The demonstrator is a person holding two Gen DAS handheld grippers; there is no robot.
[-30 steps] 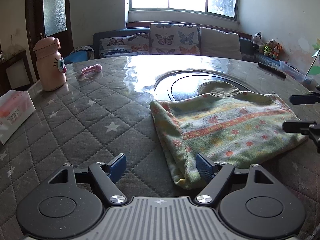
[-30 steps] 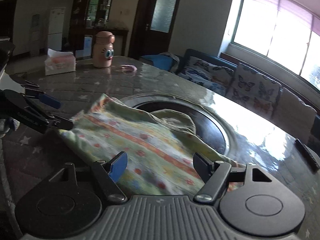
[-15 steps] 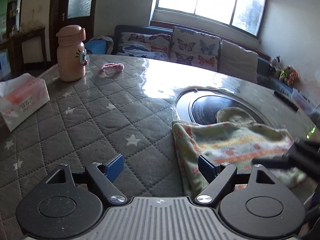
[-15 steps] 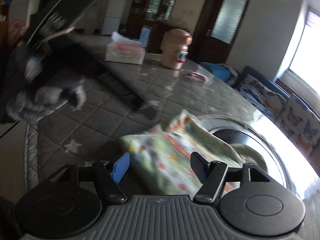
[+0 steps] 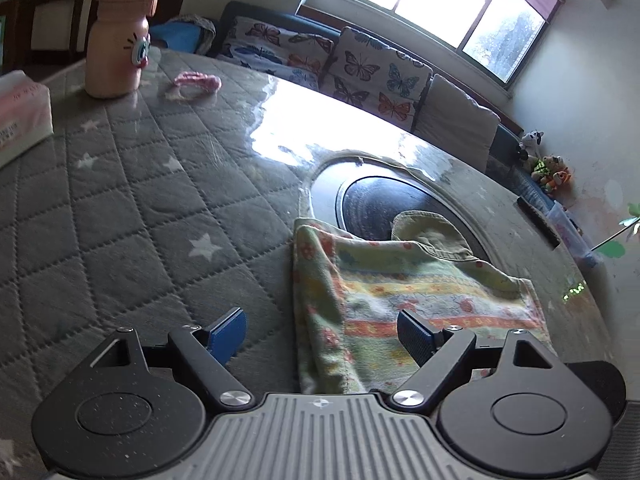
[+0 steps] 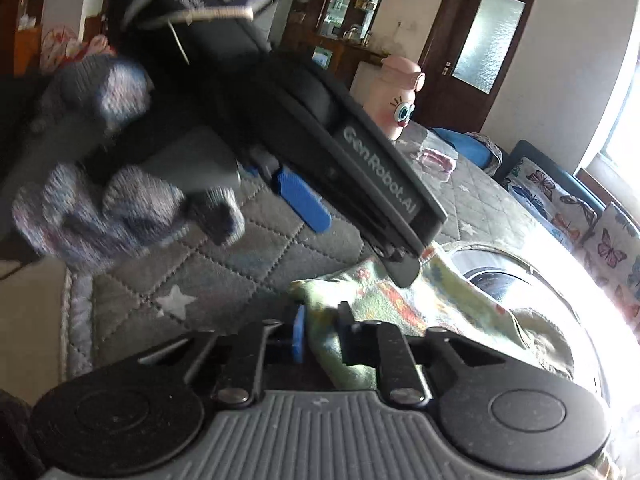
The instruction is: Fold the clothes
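Clearly, in the left wrist view, the left gripper was seen w/ its fingers spread wide apart, nothing held between them. It was hovering low over the near edge of the floral garment, which lay flattened on the quilted table cover, partly over the dark round inset at the table's centre. A yellowish inner layer was seen poking out at the garment's far edge, so it appeared doubled over at least once. A pink bottle, a tissue box & a small pink item were noted well apart from it.

In the right wrist view, the right gripper was seen drawn together & clamped on the garment's near corner, cloth bunched between the pads. The other tool's body was seen close above, held by a gloved hand, blurred.

As to progress: the garment was judged partly folded, approx. a compact rectangle. A further fold w/ the pinched corner was judged likely; the final shape couldn't be settled from these views.
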